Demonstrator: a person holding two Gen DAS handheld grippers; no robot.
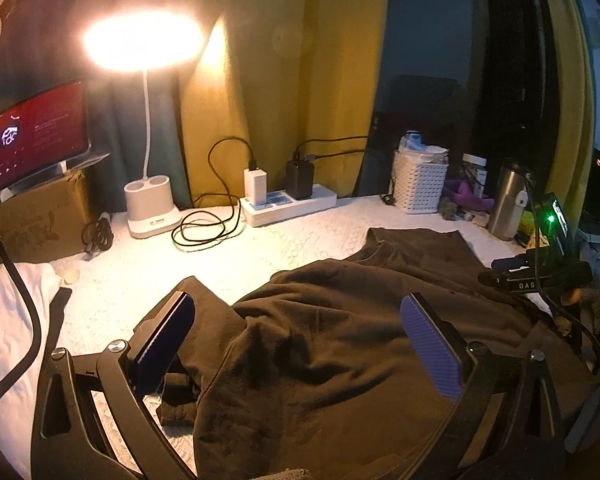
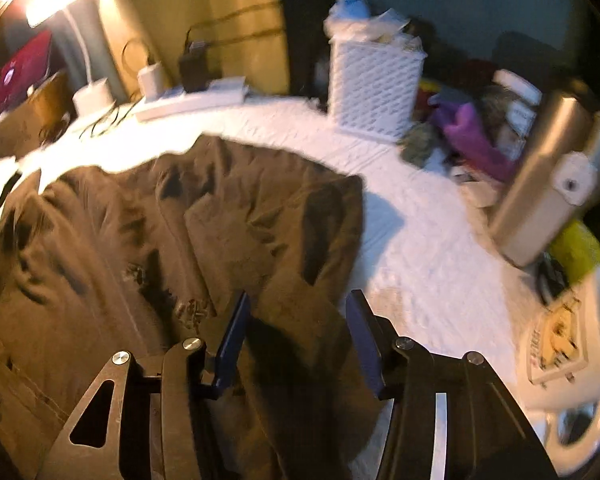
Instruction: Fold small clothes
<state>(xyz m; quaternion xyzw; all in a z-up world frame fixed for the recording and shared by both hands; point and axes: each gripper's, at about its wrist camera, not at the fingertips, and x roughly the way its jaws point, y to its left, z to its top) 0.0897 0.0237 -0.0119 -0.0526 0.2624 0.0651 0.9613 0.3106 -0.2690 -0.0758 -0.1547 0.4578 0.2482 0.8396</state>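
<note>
A rumpled brown garment [image 1: 340,340] lies on the white bed [image 1: 300,236], near the lamp [image 1: 148,128]. The left tool [image 1: 296,336] gapes wide above it. The right tool [image 2: 296,332] stands half open over the garment's right edge, its pads not pressing the cloth.

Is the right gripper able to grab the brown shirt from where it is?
Probably yes. The right gripper points down at the brown shirt, and an edge of the cloth already lies between its open fingers. Nothing blocks the way; the white basket and steel bottle stand off to the side.
</note>
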